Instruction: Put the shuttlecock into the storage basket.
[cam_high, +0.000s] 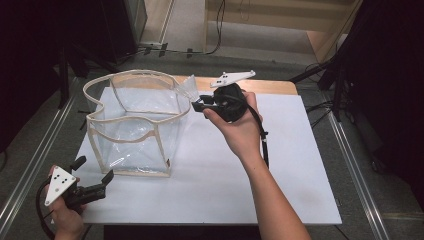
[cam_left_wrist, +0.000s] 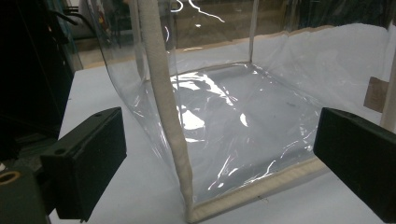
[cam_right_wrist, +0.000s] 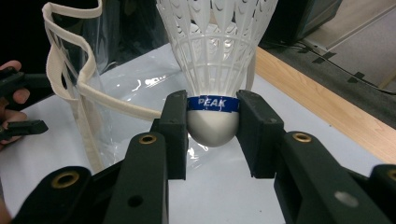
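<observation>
White plastic shuttlecock (cam_right_wrist: 215, 70), clamped by its cork base in the right gripper (cam_right_wrist: 212, 123), hangs just right of the clear vinyl, cream-trimmed bag (cam_high: 135, 125), feathers toward its far-right rim, while the left gripper (cam_high: 92, 176) gapes wide at its near-left corner.

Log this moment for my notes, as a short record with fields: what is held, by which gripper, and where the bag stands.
held: white plastic shuttlecock with blue band, round cork base between the fingers
holder: right gripper, beside the bag's rim
bag: clear plastic bag with beige fabric trim, upright and open on the white board
left gripper: open, near the bag's lower corner
</observation>
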